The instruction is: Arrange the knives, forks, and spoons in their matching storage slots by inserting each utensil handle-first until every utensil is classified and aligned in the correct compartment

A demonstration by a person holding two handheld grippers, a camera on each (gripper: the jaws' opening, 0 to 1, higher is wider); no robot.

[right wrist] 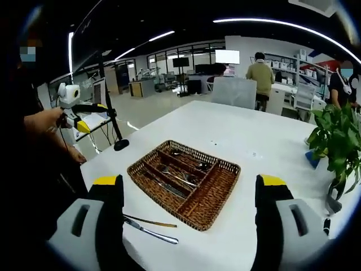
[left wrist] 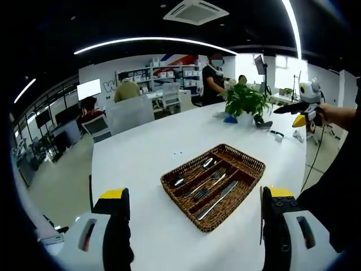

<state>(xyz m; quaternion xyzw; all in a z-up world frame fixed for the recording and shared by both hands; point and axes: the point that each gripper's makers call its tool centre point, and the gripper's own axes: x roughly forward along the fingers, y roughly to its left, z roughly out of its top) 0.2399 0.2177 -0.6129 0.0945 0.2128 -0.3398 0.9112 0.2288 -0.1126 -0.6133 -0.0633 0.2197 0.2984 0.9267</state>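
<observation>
A brown wicker cutlery tray (left wrist: 248,164) lies on the white table, split into long slots. A spoon (left wrist: 194,172), a fork (left wrist: 210,182) and a knife (left wrist: 219,199) lie in it, one to a slot. My left gripper (left wrist: 194,210) hangs open before the tray's near end, holding nothing. The right gripper view sees the tray (right wrist: 217,195) from the opposite side. My right gripper (right wrist: 189,197) is open and empty above it. A loose knife (right wrist: 151,231) and a thin gold-coloured utensil (right wrist: 149,222) lie on the table by the tray's near corner.
A potted plant (left wrist: 245,100) (right wrist: 333,141) stands near the table's far end beside small items. A dark stand base (right wrist: 120,145) sits at one table edge. People, chairs and shelves are in the room behind.
</observation>
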